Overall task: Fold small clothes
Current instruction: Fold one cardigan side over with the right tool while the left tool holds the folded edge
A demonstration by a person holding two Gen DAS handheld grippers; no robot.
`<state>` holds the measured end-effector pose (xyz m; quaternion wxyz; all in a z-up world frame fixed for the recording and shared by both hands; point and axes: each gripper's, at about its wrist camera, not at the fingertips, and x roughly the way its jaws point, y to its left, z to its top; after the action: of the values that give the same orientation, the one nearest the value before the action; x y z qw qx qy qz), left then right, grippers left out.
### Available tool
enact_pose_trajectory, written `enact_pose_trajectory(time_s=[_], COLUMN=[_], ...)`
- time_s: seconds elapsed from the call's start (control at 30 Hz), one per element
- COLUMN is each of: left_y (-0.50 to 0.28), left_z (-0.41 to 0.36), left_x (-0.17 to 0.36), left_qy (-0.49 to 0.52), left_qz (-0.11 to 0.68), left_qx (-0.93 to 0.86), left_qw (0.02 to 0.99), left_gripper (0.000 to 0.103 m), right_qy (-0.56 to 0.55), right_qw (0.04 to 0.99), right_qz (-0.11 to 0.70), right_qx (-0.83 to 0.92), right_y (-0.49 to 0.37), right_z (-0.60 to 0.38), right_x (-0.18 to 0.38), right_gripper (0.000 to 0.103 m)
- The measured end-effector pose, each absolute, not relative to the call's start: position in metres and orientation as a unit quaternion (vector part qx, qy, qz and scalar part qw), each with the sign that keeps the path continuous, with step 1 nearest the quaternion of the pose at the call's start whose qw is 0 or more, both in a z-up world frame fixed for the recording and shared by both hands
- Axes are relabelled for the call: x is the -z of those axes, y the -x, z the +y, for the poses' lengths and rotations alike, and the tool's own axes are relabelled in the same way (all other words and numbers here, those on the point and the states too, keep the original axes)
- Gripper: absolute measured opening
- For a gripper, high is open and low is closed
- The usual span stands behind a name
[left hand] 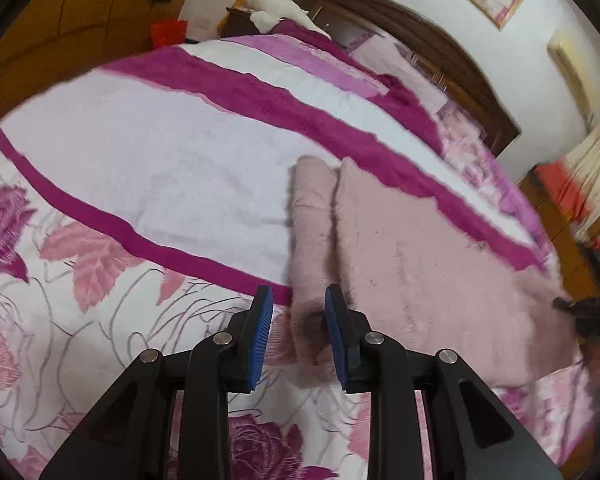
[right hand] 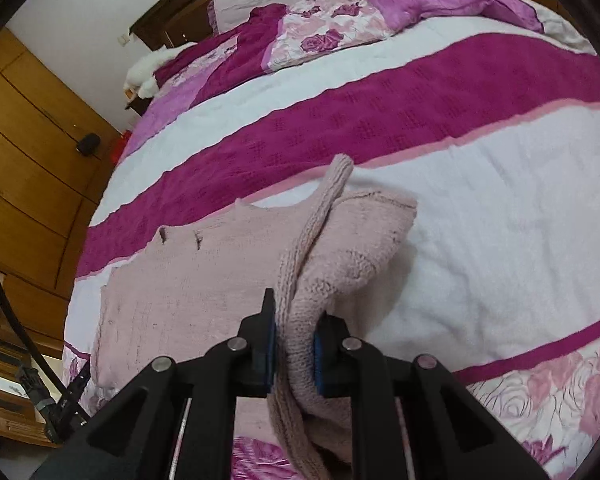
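Sweater (right hand: 204, 280), pale pink knit, is the item under inspection; it lies on the bedspread (right hand: 480, 208) near the foot of the bed, its body flat across the white and magenta stripes. Starting at the right gripper (right hand: 294, 344): I read its blue pads as clamped on a bunched fold of the knit, apparently a sleeve (right hand: 324, 216) together with some of the shoulder, which trails away from the fingers toward the magenta stripe. In the left wrist view the left gripper (left hand: 300, 336) shows a strip of pink knit between its pads (left hand: 260, 332); I judge it clenched on that edge, though the visible gap makes the contact hard to confirm.

Risks, in my judgement:
- The right grasp takes a thick, uneven wad. Part may slip out during the carry, leaving a crooked fold.
- Loose knit stretches; pulling the two hands apart may distort the edge.
- The plush bedspread grips the yarn, so dragging rather than lifting may rumple the flat body.
- The left hold appears thin and may release under tension.
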<state>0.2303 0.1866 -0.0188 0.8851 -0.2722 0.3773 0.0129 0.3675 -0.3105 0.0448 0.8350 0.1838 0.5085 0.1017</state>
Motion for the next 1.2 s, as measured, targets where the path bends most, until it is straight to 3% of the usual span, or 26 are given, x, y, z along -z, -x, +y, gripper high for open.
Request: enact_pose_trajectory(time_s=[0.23,0.6,1.2], left_y=[-0.22,-0.222,-0.217], left_z=[0.207,0.209,0.231], left_x=[0.01,0.013,0.012], left_qy=[0.312,0.331,0.349], left_qz=[0.35,0.367,0.38], left_qx=[-0.004,0.021,-0.001], left_qw=[0.883,0.869,0.857], left_gripper=[0.003,0.003,0.003], right_qy=[-0.156,-0.082,-0.029], right_qw=[0.836,0.84,0.795], right_qz=[0.52,0.526,0.579], right_qx=[-0.076,-0.107,-0.176], right_y=[-0.371,-0.389,-0.391], right_z=[-0.264,-0.135,0.069], right_x=[-0.078,-0.118,-0.033], right_gripper=[0.014,0.014,0.014])
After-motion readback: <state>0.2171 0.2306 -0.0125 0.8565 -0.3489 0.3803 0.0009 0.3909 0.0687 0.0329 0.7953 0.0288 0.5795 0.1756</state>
